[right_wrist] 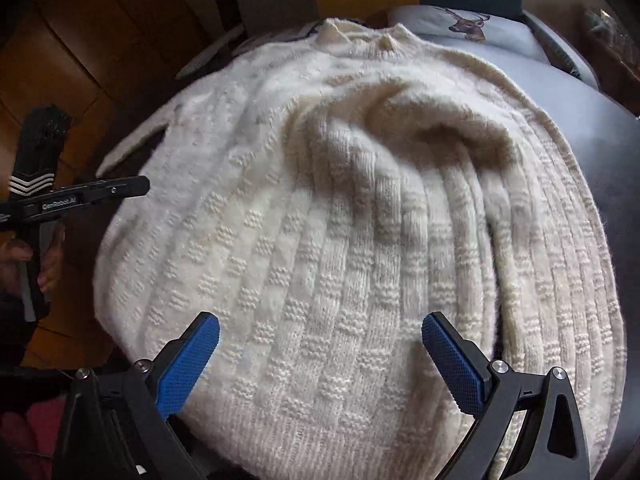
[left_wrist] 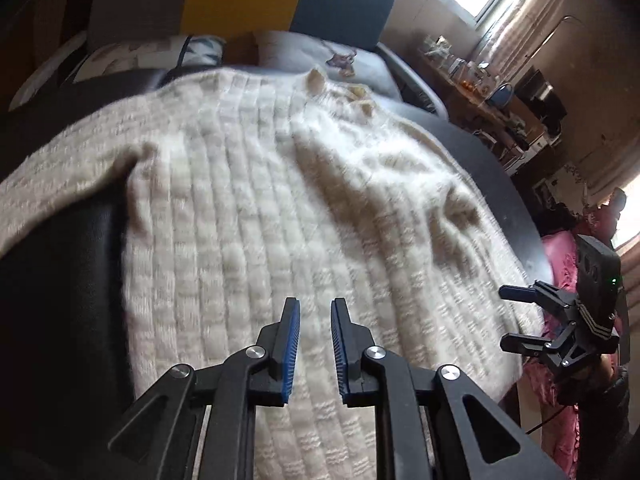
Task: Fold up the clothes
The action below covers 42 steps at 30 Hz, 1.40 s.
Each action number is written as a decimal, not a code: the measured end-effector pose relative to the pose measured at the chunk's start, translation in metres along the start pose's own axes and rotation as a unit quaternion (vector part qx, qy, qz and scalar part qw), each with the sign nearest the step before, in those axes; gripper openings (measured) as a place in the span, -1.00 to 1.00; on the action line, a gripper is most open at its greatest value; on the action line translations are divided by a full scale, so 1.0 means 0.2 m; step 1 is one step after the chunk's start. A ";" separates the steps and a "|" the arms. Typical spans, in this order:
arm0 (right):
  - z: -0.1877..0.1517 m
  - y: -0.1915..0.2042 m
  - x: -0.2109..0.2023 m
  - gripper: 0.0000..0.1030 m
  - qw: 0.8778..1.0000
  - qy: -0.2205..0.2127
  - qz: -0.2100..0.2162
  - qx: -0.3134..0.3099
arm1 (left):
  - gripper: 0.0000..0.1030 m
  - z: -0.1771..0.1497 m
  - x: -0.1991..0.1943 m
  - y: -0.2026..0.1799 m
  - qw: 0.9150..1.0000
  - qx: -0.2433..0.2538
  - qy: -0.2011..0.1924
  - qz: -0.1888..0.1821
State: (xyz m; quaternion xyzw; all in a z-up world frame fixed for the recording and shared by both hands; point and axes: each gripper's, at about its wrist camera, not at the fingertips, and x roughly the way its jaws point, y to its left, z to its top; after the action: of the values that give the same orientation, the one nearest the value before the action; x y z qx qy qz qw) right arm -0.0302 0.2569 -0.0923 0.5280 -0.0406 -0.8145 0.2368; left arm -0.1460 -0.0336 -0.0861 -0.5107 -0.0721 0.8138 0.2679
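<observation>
A cream knitted sweater [left_wrist: 280,208] lies spread on a dark round table [left_wrist: 492,168], collar at the far side; it also fills the right wrist view [right_wrist: 340,220]. One sleeve is folded over the body on the right [right_wrist: 540,240]; the other sleeve drapes off to the left [left_wrist: 52,188]. My left gripper [left_wrist: 315,320] hovers over the near hem with its jaws a narrow gap apart and nothing between them. My right gripper [right_wrist: 320,344] is wide open above the hem and holds nothing. It shows in the left wrist view [left_wrist: 510,318] at the sweater's right edge. The left gripper shows in the right wrist view [right_wrist: 136,186] at the left.
Behind the table stand chairs with grey, yellow and teal backs [left_wrist: 344,0] and a deer-print cushion [right_wrist: 460,24]. A cluttered shelf [left_wrist: 500,96] and a window are at the right. Pink fabric [left_wrist: 560,360] hangs beside the table at the right. Wooden floor [right_wrist: 80,60] lies at the left.
</observation>
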 end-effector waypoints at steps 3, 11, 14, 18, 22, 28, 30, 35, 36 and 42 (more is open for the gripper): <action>0.18 -0.03 -0.12 0.99 0.998 -0.048 0.031 -0.004 | -0.64 0.27 0.00 -0.08 0.999 0.021 -0.005 -0.041; 0.72 -0.19 0.01 0.99 0.996 -0.085 0.007 -0.004 | -0.53 1.01 0.53 -0.26 0.992 0.094 0.026 -0.077; 0.75 -0.28 0.13 0.99 0.998 -0.066 0.015 -0.001 | -0.53 1.15 0.76 -0.27 0.987 0.129 0.059 -0.074; 0.78 -0.39 0.30 0.99 0.999 -0.041 0.027 0.004 | -0.53 1.25 0.98 -0.23 0.982 0.135 0.098 -0.091; 0.81 -0.50 0.44 1.00 0.999 -0.021 0.040 0.009 | -0.52 1.28 1.08 -0.21 0.975 0.129 0.138 -0.118; 0.78 -0.52 0.42 1.00 0.998 -0.038 0.057 0.012 | -0.52 1.26 1.18 -0.17 0.964 0.107 0.188 -0.153; 0.77 -0.51 0.42 1.00 0.998 -0.041 0.055 0.008 | -0.51 1.25 1.21 -0.16 0.960 0.096 0.203 -0.169; 0.78 -0.49 0.39 1.00 0.998 -0.047 0.048 0.009 | -0.51 1.22 1.25 -0.25 0.959 0.119 0.203 -0.158; 0.79 -0.47 0.38 1.00 0.998 -0.052 0.046 0.004 | -0.51 1.23 1.25 -0.28 0.958 0.132 0.202 -0.153; 0.82 -0.45 0.33 1.00 0.998 -0.060 0.031 -0.015 | -0.49 1.28 1.19 -0.26 0.969 0.143 0.176 -0.103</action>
State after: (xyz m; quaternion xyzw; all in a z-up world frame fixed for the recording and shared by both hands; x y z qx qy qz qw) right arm -0.2274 0.2786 -0.1037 0.4732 -0.0591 -0.8374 0.2672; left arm -0.4301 0.1713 -0.1342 -0.5917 0.0413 0.6814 0.4289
